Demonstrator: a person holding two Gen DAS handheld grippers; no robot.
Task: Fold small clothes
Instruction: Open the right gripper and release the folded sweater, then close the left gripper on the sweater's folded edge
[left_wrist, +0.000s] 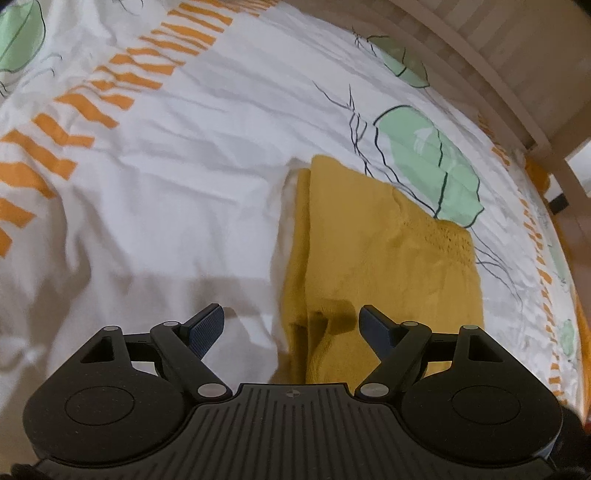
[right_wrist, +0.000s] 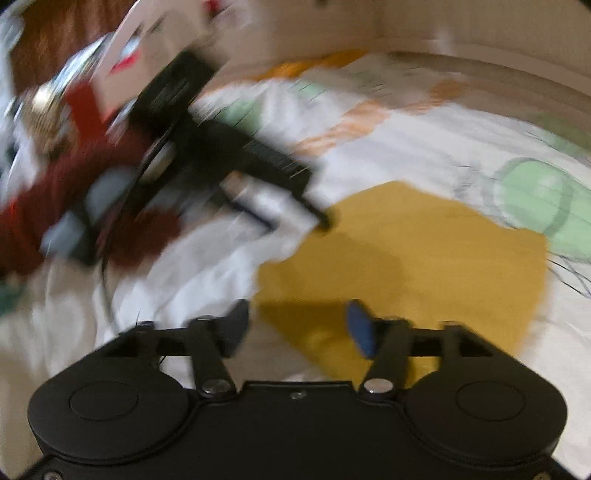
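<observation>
- Mustard-yellow knit garment (left_wrist: 384, 258): folded into a compact, roughly rectangular stack; a textured knit band shows near its upper right corner and a layered fold edge runs down its left side
- Location: the garment lies flat on a white bedsheet (left_wrist: 184, 177) printed with orange stripes and green leaf shapes, right of centre in the left wrist view; a pale wooden bed frame (left_wrist: 480, 59) crosses the upper right corner
- Left gripper (left_wrist: 291, 328): fingers wide apart, nothing between the pads; the garment's lower left edge lies in the gap below the fingertips, the right finger (left_wrist: 376, 326) is over the yellow fabric, the left finger (left_wrist: 207, 325) is over bare sheet
- Right wrist view is heavily blurred; the garment (right_wrist: 424, 258) fills the centre and right of the frame
- Right gripper (right_wrist: 295, 328): fingers apart, gripping nothing; the garment's lower left corner lies under the gap, the blue pad of the right finger (right_wrist: 362, 332) is above yellow fabric
- The left gripper's body (right_wrist: 207, 147) appears in the upper left, beside the garment's upper left edge; contact cannot be determined
</observation>
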